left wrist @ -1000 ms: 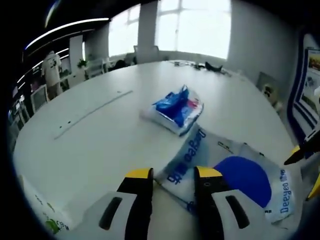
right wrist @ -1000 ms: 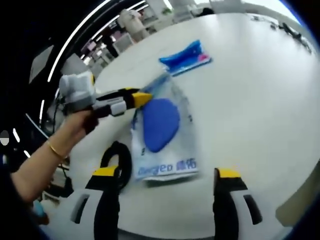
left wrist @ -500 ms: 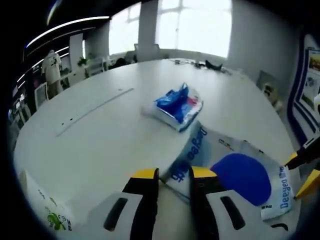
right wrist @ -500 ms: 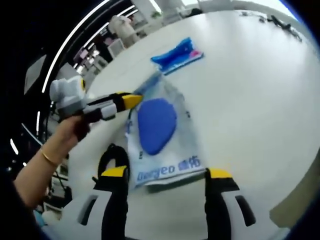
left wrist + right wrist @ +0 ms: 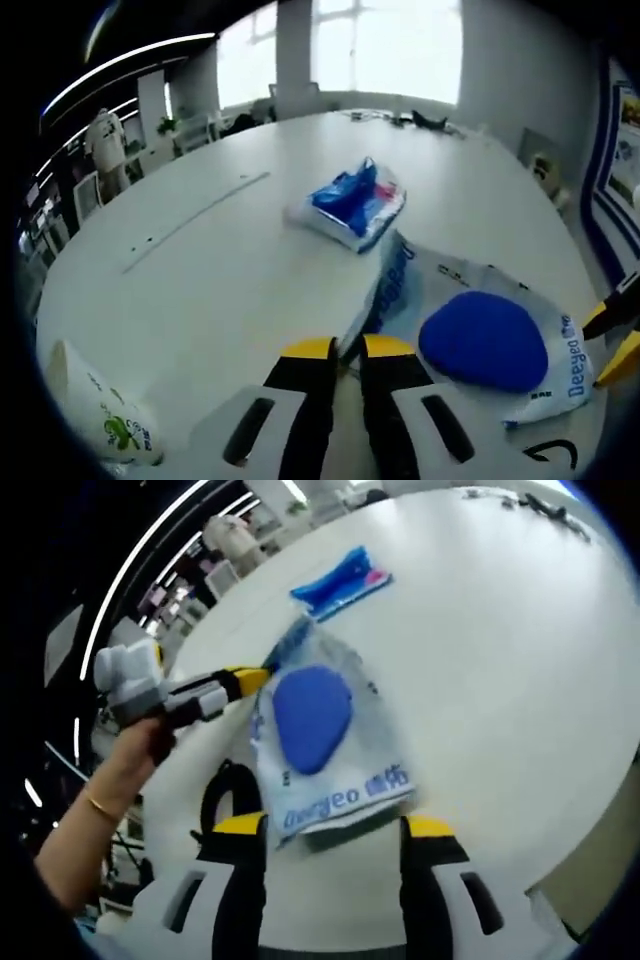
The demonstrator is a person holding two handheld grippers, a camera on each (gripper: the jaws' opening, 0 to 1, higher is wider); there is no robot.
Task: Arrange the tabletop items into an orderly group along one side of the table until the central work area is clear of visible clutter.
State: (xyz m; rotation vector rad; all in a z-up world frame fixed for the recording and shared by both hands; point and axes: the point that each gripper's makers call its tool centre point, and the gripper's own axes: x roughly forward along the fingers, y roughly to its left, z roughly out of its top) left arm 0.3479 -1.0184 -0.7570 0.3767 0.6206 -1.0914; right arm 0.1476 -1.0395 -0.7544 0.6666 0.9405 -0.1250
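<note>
Left gripper view has the left gripper (image 5: 347, 350) with its 2 yellow-tipped jaws drawn nearly together on the near edge of the clear printed bag (image 5: 470, 310), so it looks clamped on that edge. The bag, with a blue oval pad (image 5: 483, 340) inside, lies flat on the white table (image 5: 200, 260) just ahead. In the right gripper view the right gripper (image 5: 335, 830) stands with its 2 jaws apart on either side of the bag's other short edge, not closed on it.

My judgement: the step in hand is taking the bag at both ends to carry it aside. Next, the right jaws need to close on their edge; then both hands lift together toward 1 side.

Farther off lies a blue packet (image 5: 352, 203), and a white pouch (image 5: 95, 415) sits at the near left. A black cable loop (image 5: 228, 795) lies just left of the bag and could snag.
</note>
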